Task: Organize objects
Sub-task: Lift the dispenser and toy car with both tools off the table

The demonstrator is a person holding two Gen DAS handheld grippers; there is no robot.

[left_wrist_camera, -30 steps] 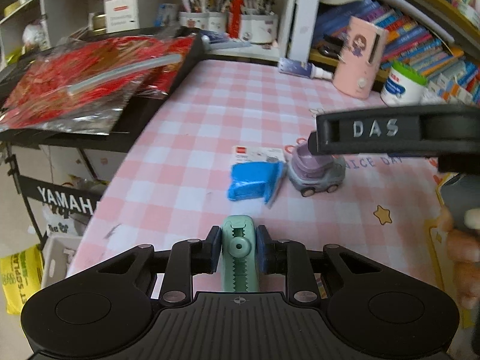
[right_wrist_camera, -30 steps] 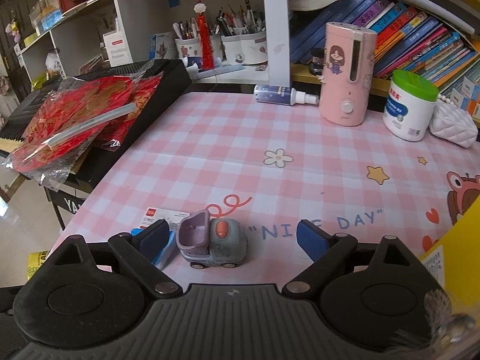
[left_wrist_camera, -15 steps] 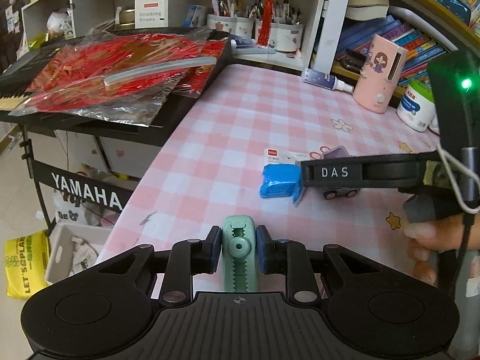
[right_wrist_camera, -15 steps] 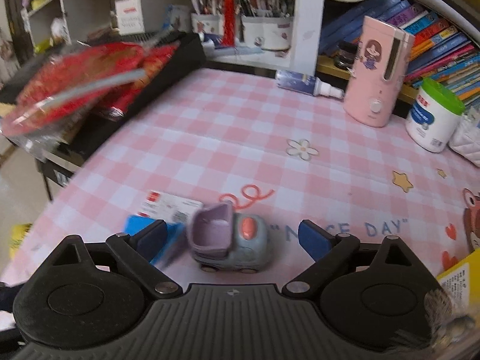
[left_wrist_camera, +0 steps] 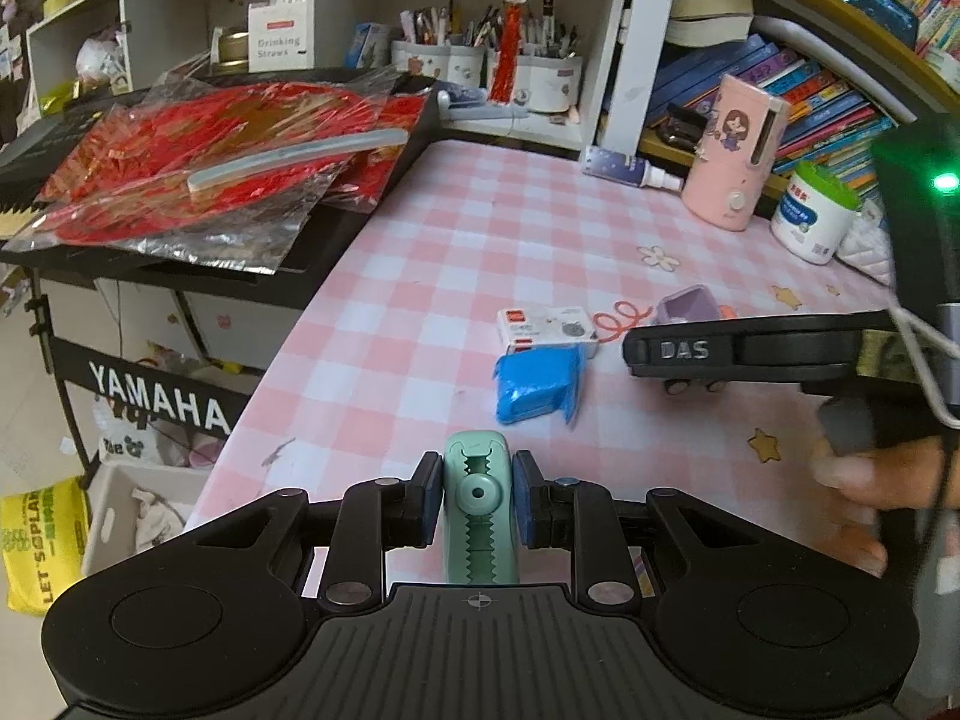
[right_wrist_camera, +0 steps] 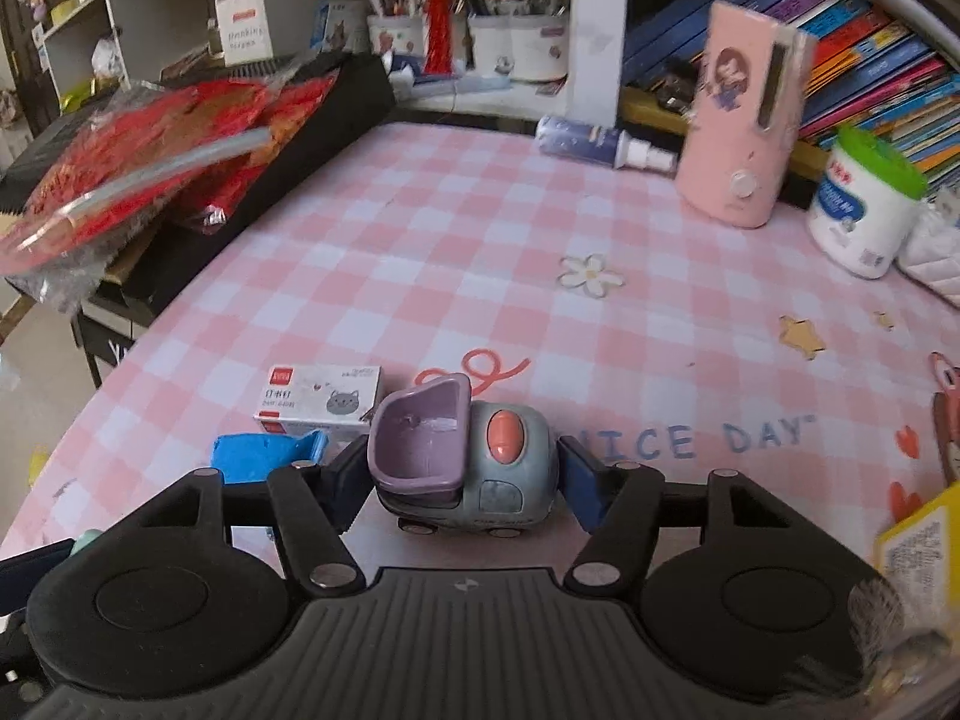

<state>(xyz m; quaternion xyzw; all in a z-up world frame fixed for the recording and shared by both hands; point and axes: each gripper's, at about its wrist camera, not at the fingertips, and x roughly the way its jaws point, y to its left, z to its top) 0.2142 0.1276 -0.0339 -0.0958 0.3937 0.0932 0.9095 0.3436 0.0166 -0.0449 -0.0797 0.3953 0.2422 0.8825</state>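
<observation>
A small grey toy truck [right_wrist_camera: 480,456] with a purple bucket and an orange knob stands on the pink checked tablecloth [right_wrist_camera: 456,252]. My right gripper [right_wrist_camera: 462,474] straddles it; its jaws are closing, and both blue pads touch the truck's sides. In the left wrist view, the right gripper's black finger hides most of the truck [left_wrist_camera: 687,306]. My left gripper [left_wrist_camera: 477,498] is shut on a mint-green toothed clip [left_wrist_camera: 478,468], held above the table's near edge. A blue packet [left_wrist_camera: 534,384] and a small white box [left_wrist_camera: 546,330] lie just left of the truck.
A pink dispenser [right_wrist_camera: 744,126], a white tub with a green lid [right_wrist_camera: 858,210] and a spray bottle [right_wrist_camera: 600,141] stand along the far edge under bookshelves. Red foil bags [left_wrist_camera: 210,162] lie on a keyboard to the left. A yellow box [right_wrist_camera: 918,546] is at the right. A person's hand [left_wrist_camera: 858,474] grips the right handle.
My right gripper's jaws have come together from wide apart onto the toy truck's sides. My left gripper has kept its hold on the green clip.
</observation>
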